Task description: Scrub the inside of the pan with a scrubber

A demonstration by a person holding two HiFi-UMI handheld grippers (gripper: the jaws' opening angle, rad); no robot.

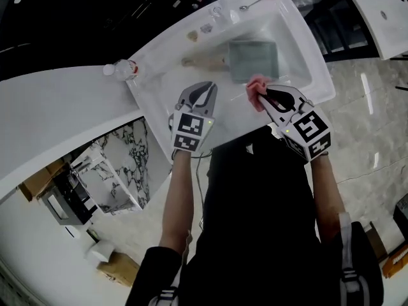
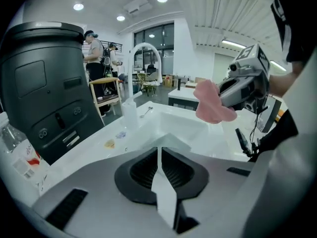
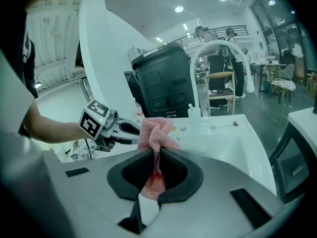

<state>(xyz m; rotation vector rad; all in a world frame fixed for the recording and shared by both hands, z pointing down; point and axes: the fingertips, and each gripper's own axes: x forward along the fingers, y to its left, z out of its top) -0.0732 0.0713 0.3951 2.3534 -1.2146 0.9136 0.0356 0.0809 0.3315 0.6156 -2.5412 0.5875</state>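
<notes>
Holding a pink scrubber over the sink

The right gripper (image 3: 154, 172) is clamped on the pink mesh scrubber (image 3: 155, 132), which bunches out past its jaws. Just beside it, the left gripper (image 2: 159, 168) has its jaws pressed together with nothing between them. Both hang above the near edge of the white sink (image 1: 319, 75). Farther in, the grey pan (image 1: 253, 59) lies in the basin, apart from the scrubber. A spoon (image 1: 254, 3) rests on the far rim.

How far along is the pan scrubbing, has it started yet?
Done: the pink scrubber is picked up, clamped in the right hand-held gripper. In hand: it is held in the air over the near side of the sink, clear of the pan. Left: all the scrubbing. The pan lies in the sink, and the left hand-held gripper is shut and empty.
</notes>
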